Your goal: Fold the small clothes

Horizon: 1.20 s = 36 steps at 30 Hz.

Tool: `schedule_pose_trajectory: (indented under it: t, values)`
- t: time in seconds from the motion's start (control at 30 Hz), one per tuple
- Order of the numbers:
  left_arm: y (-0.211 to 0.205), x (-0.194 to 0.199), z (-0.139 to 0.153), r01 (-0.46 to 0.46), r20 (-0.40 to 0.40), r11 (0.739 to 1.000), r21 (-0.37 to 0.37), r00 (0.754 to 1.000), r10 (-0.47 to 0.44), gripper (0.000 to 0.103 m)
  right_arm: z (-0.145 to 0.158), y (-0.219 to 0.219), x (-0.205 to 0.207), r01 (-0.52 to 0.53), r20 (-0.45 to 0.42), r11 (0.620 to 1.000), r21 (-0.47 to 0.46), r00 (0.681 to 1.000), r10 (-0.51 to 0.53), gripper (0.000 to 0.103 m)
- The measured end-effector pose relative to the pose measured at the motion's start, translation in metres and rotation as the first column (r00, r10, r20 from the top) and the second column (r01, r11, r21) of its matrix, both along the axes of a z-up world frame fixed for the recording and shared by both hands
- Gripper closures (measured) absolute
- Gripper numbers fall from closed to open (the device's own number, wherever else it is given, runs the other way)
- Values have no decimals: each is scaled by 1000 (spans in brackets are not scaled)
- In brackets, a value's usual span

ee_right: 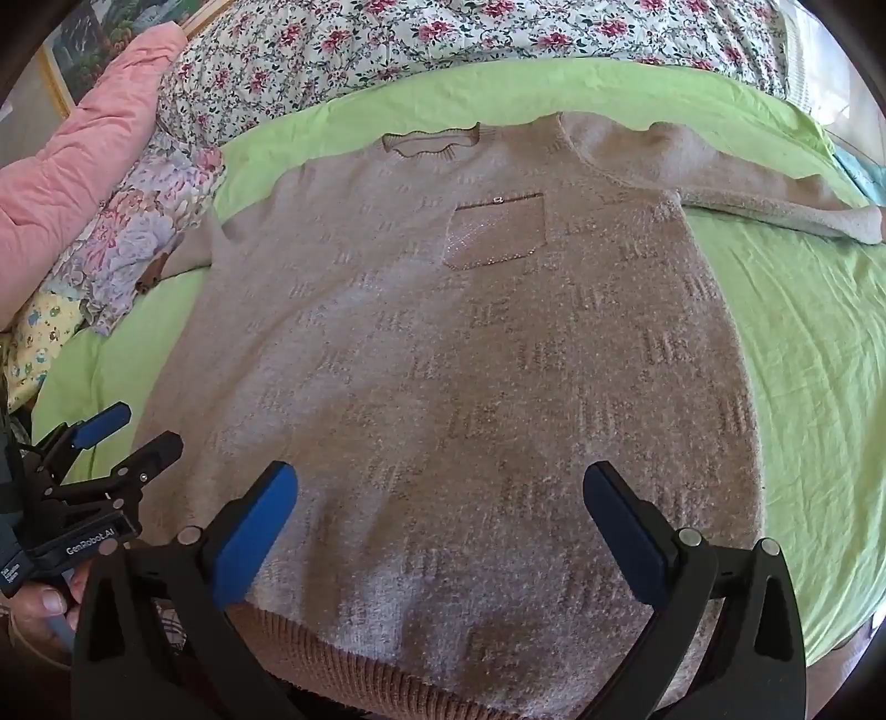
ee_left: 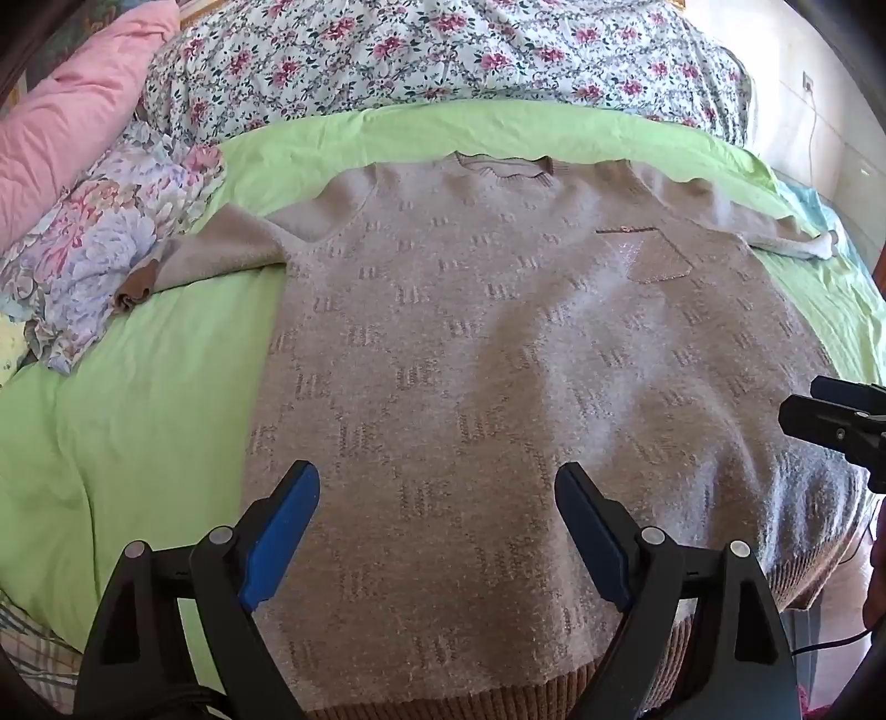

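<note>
Spread flat across the middle of both frames: a beige knitted sweater (ee_left: 498,354) (ee_right: 443,354), front side up, neckline (ee_left: 501,166) (ee_right: 429,141) toward the top of the frame, ribbed hem (ee_left: 498,700) (ee_right: 354,673) at the bottom edge. Lying on a light green sheet (ee_left: 138,387) (ee_right: 803,360). Small chest pocket (ee_left: 648,255) (ee_right: 495,232) in the upper centre of the right wrist view, upper right of the left wrist view. One sleeve (ee_left: 221,249) stretched toward the left of the frame, its darker cuff (ee_left: 135,288) touching a pale floral cloth (ee_left: 99,238) (ee_right: 138,232); the other sleeve (ee_right: 747,188) stretched toward the upper right.

At the bottom of the left wrist view, left gripper (ee_left: 437,487) wide open above the lower part of the sweater, blue pads (ee_left: 282,537) well apart, holding nothing. At the bottom of the right wrist view, right gripper (ee_right: 440,487) also wide open, nothing between its blue pads (ee_right: 255,537), over the hem area. Left gripper seen again at the lower left of the right wrist view, jaws parted.

Across the top of the frames, a white quilt with red flowers (ee_left: 443,50) (ee_right: 470,39); at the upper left, a pink pillow (ee_left: 72,105) (ee_right: 94,122).
</note>
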State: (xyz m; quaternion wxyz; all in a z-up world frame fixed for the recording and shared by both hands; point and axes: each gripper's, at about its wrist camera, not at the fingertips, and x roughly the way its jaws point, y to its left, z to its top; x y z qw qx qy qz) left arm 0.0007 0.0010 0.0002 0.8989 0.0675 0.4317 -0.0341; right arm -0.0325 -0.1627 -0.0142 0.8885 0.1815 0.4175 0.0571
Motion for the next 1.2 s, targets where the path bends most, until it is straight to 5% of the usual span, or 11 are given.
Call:
schedule_pose_trajectory:
  t: [1.2]
  values:
    - [-3,-1,3,0,12,1000,9,1000,0,14,1,5,0,-9,-3,1000,8,1000,9,0]
